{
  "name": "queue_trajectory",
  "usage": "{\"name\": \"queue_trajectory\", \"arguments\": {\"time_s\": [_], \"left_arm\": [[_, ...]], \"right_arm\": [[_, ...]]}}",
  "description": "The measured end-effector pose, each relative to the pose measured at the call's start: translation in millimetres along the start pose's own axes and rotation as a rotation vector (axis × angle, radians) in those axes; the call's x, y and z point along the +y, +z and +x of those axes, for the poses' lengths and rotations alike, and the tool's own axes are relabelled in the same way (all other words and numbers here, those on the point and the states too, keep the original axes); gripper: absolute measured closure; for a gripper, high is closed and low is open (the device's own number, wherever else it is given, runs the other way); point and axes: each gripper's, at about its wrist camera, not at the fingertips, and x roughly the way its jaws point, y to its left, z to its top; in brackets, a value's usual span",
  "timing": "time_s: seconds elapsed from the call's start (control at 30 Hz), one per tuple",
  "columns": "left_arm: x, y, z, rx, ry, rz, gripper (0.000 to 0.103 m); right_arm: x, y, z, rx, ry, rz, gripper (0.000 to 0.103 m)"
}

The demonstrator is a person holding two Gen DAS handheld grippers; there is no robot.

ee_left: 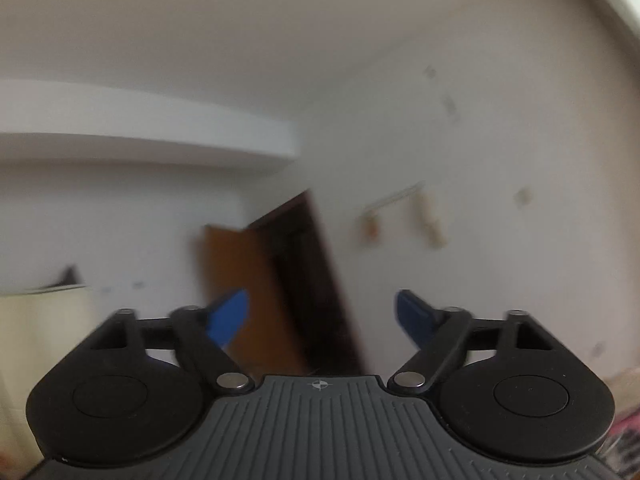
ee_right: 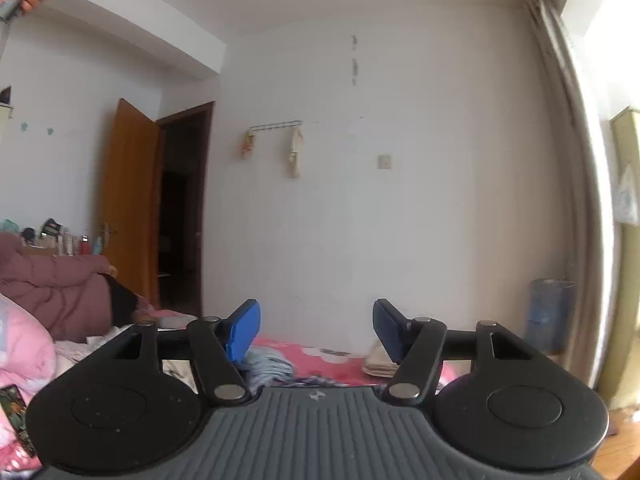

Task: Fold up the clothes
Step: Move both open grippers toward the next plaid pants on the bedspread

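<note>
Currently both the left gripper (ee_left: 322,316) and right gripper (ee_right: 316,330) gape empty, raised off the bed (ee_right: 320,360); blind descents risk bunching clothes (ee_right: 268,364).

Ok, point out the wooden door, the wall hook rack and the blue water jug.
wooden door (ee_right: 130,204), right wrist view, middle of its orange panel
wall hook rack (ee_right: 276,124), right wrist view, its metal bar
blue water jug (ee_right: 548,314), right wrist view, its body

Both wrist cameras are looking roughly level along their fingers across a bedroom, far from the white wall (ee_right: 400,200). The left view is sitting higher, blurred and tilted. The right one is skimming over the bed (ee_right: 320,356). Both are sharing the brown door (ee_left: 240,280) and wall hooks (ee_right: 276,125)
</note>
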Motion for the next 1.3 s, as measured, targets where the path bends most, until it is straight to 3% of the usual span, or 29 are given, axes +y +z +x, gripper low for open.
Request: {"name": "queue_trajectory", "arguments": {"time_s": [0.1, 0.23, 0.3, 0.4, 0.5, 0.6, 0.8, 1.0, 1.17, 1.3], "left_arm": [[16.5, -45.0, -17.2, 0.051, 0.017, 0.096, 0.010], [-4.1, -160.1, -31.4, 0.203, -0.092, 0.175, 0.007], [-25.1, -236.1, -29.2, 0.360, -0.180, 0.134, 0.007], [-49.4, -347.9, -27.8, 0.568, -0.299, -0.007, 0.010], [-78.4, -442.8, -35.5, 0.686, -0.402, -0.136, 0.011], [-115.0, -514.2, -41.9, 0.749, -0.478, -0.182, 0.011], [-177.0, -572.4, -18.9, 0.842, -0.576, -0.219, 0.011], [-200.7, -610.8, 3.9, 0.866, -0.530, -0.132, 0.011], [-208.6, -648.5, 12.3, 0.946, -0.497, -0.147, 0.015], [-221.6, -661.4, 24.4, 0.958, -0.498, -0.167, 0.019]], "right_arm": [[10.5, 0.8, 17.5, 0.026, 0.063, 0.028, 0.036], [29.1, -10.4, 38.1, 0.087, 0.147, 0.053, 0.036], [37.9, -22.6, 47.7, 0.134, 0.181, 0.055, 0.036], [47.6, -44.8, 60.0, 0.219, 0.215, 0.062, 0.036], [55.1, -65.2, 67.7, 0.296, 0.235, 0.077, 0.036], [58.4, -86.9, 79.9, 0.378, 0.243, 0.113, 0.036], [67.2, -128.5, 126.7, 0.536, 0.255, 0.223, 0.036], [82.1, -165.3, 197.3, 0.661, 0.277, 0.289, 0.036], [97.6, -188.4, 264.9, 0.747, 0.293, 0.314, 0.036], [109.1, -203.3, 319.0, 0.804, 0.300, 0.295, 0.036]]}}
